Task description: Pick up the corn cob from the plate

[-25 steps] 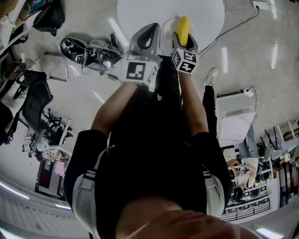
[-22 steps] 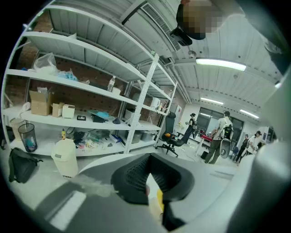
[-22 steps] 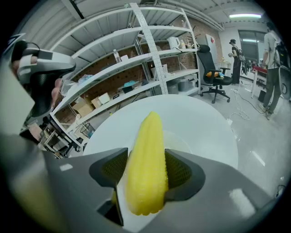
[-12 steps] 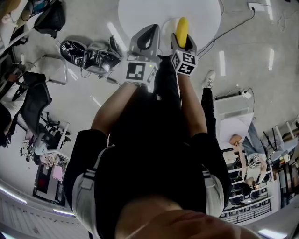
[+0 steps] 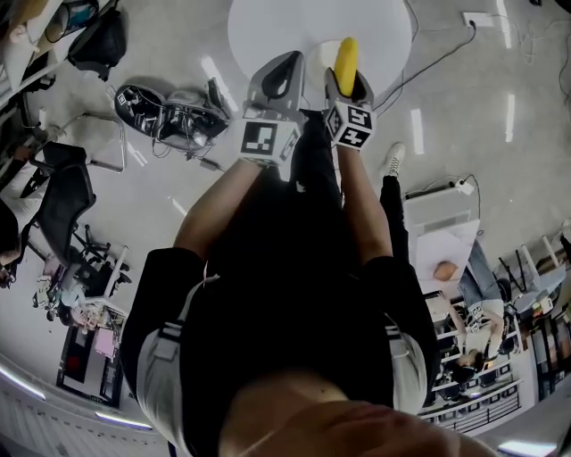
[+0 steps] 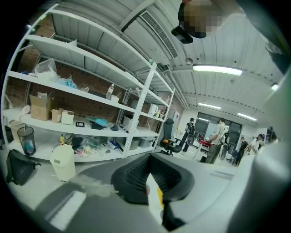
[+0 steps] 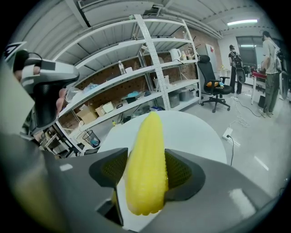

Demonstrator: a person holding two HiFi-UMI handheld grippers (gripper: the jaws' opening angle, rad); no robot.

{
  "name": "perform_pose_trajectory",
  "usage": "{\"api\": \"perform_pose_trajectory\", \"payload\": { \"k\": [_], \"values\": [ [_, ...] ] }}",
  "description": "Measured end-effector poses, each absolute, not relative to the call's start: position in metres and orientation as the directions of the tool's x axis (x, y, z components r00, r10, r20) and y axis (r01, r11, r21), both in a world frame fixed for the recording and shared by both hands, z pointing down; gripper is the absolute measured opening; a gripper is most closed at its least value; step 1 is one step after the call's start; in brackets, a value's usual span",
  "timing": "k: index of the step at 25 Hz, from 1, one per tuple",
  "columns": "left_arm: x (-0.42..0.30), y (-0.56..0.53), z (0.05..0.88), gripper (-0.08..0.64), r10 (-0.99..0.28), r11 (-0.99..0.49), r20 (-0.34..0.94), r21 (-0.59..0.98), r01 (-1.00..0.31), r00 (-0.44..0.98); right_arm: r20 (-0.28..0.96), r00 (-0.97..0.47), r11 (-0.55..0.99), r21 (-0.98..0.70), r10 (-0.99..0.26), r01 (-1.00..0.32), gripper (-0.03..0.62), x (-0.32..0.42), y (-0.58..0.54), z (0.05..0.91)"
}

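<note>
The yellow corn cob (image 7: 145, 168) stands upright between the black pads of my right gripper (image 7: 146, 172), which is shut on it. In the head view the corn cob (image 5: 344, 54) sticks out past the right gripper (image 5: 348, 78), held in the air in front of the round white table (image 5: 268, 27). My left gripper (image 5: 282, 71) hangs beside it to the left. Its pads (image 6: 132, 175) are pressed together with nothing in them. I cannot make out a plate on the white table top (image 7: 195, 132).
White shelving racks (image 7: 136, 77) with boxes stand behind the table. A black office chair (image 7: 213, 84) and people stand at the right. A cable and power strip (image 5: 473, 18) lie on the floor, with bags (image 5: 169, 103) to the left.
The right gripper stays shut on the corn cob. Both grippers keep their pose, while the table and floor drift slightly in the head view.
</note>
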State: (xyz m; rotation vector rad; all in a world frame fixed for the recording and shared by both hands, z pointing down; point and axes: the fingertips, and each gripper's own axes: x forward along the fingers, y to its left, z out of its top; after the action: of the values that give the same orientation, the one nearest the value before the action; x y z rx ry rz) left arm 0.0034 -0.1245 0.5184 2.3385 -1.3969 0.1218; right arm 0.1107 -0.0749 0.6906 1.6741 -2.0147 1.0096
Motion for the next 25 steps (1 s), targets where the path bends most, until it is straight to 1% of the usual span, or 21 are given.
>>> {"api": "perform_pose_trajectory", "payload": {
  "k": [25],
  "values": [
    [-0.007,-0.105,0.443,0.006,-0.855,-0.439,0.153,0.292,-0.850,0.495,0.510,-0.245,0.103,-0.291,-0.824,-0.951,0.262,0.110,-0.078,0.583]
  ]
}}
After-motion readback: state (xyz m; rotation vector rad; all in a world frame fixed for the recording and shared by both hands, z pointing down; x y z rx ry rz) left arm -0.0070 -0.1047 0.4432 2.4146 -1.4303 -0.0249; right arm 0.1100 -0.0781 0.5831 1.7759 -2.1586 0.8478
